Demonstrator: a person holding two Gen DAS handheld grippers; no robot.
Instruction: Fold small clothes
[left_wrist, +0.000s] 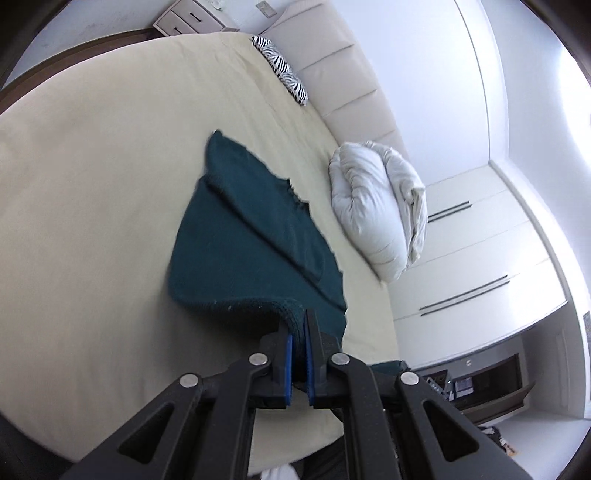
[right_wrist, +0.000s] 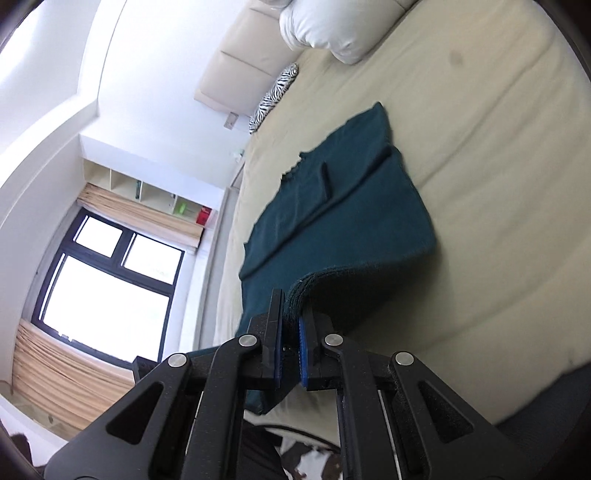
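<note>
A dark teal knit garment (left_wrist: 258, 236) lies spread on the cream bed sheet (left_wrist: 92, 184), with a fold line running along it. My left gripper (left_wrist: 298, 332) is shut on the garment's near edge and lifts it a little off the sheet. The garment also shows in the right wrist view (right_wrist: 332, 221). My right gripper (right_wrist: 291, 317) is shut on another part of the same near edge, which curls up between its blue pads (right_wrist: 302, 343).
A white pillow (left_wrist: 376, 206) lies beyond the garment by the padded headboard (left_wrist: 332, 55). A zebra-print cushion (left_wrist: 284, 70) sits further along. White wardrobes (left_wrist: 480, 240) stand at the bed's side. A window (right_wrist: 107, 280) and a shelf (right_wrist: 147, 192) are opposite.
</note>
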